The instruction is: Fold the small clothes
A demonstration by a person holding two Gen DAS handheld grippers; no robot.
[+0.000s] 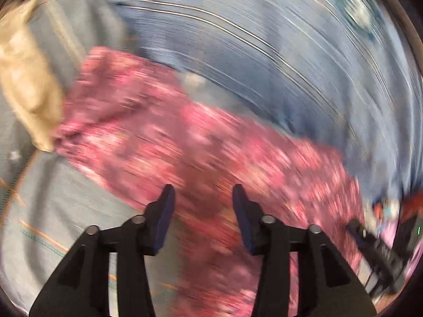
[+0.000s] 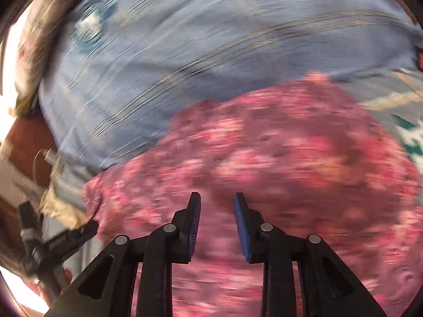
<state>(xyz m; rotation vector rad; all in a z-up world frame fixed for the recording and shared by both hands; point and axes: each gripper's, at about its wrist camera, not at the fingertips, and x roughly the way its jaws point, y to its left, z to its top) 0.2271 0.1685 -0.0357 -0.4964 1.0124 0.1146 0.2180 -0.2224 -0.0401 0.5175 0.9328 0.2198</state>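
- Both views are heavily motion-blurred; the print of the pink patterned fabric garment (image 1: 185, 142) cannot be resolved.
- Left gripper (image 1: 203, 192): jaws apart, nothing held; the garment lies ahead of and beneath the fingertips on the light blue striped bedsheet (image 1: 264, 52).
- Right gripper (image 2: 216, 198): jaws apart, nothing held; the garment (image 2: 277, 145) lies directly ahead.
- Left view only: crumpled beige cloth (image 1: 26, 84), ahead-left.

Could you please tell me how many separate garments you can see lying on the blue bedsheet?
2: a pink floral garment spread under both open grippers, and a beige one touching its far left edge. Motion blur may hide others.
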